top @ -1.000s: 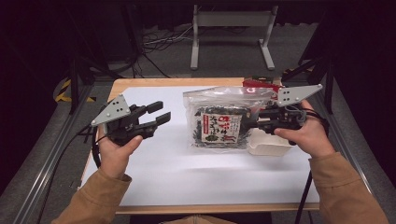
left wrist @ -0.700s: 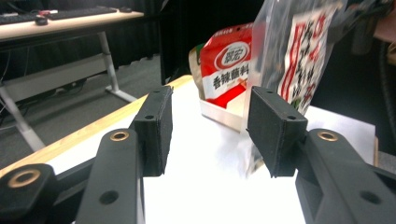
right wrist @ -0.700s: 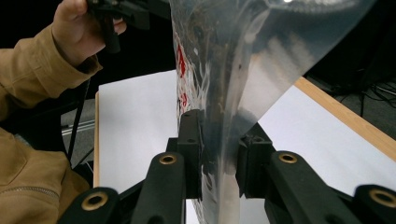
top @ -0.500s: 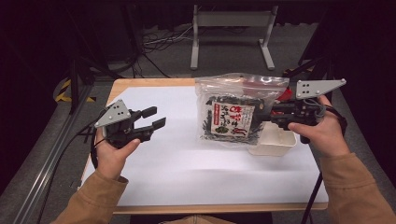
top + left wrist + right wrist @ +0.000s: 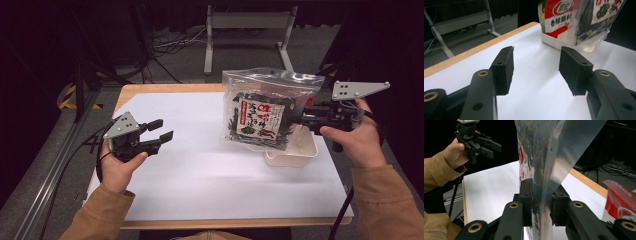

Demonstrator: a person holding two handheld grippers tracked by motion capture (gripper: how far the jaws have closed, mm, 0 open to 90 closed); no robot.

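Right gripper (image 5: pixel 300 118) pinching seaweed bag (image 5: pixel 261 116) above white tray (image 5: pixel 295 155), probably clear of it, left gripper (image 5: pixel 162 131) spread

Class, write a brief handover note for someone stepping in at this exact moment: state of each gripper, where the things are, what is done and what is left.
Right gripper: shut on the side edge of the clear seaweed bag, holding it upright in the air above the white tray.
Left gripper: open, empty, hovering over the white sheet, well apart from the bag.
A red packet stands in the tray.
Done: bag gripped and lifted.
Left: probably bring the left gripper to the bag's free side, then place the bag where it belongs; the destination cannot be told from here.
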